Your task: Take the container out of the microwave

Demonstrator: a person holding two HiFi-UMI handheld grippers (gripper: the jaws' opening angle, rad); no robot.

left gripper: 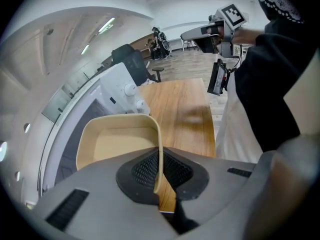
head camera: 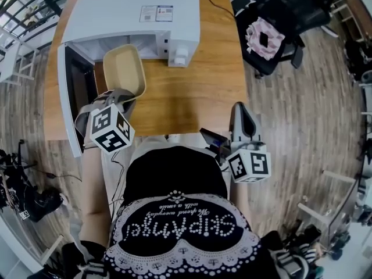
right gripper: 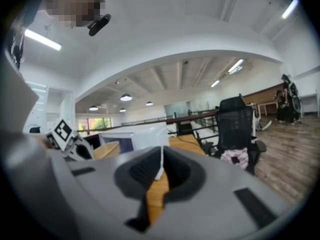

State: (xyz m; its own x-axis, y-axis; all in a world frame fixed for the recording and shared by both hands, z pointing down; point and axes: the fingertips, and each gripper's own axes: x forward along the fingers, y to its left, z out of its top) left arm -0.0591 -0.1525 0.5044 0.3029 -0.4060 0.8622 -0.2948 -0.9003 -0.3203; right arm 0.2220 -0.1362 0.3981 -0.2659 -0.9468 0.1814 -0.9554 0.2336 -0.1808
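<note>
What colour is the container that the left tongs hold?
The container is plain pale beige; it shows best in the left gripper view.

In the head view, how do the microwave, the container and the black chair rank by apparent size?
1. microwave
2. black chair
3. container
The chair stands on the floor, farther from the camera, so it may really be larger than it looks.

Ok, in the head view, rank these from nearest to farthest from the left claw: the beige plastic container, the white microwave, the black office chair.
1. Beige plastic container: clamped by its rim in the left claw.
2. White microwave: just beyond the container, at the far end of the wooden table.
3. Black office chair: off the table, far to the upper right.
</note>
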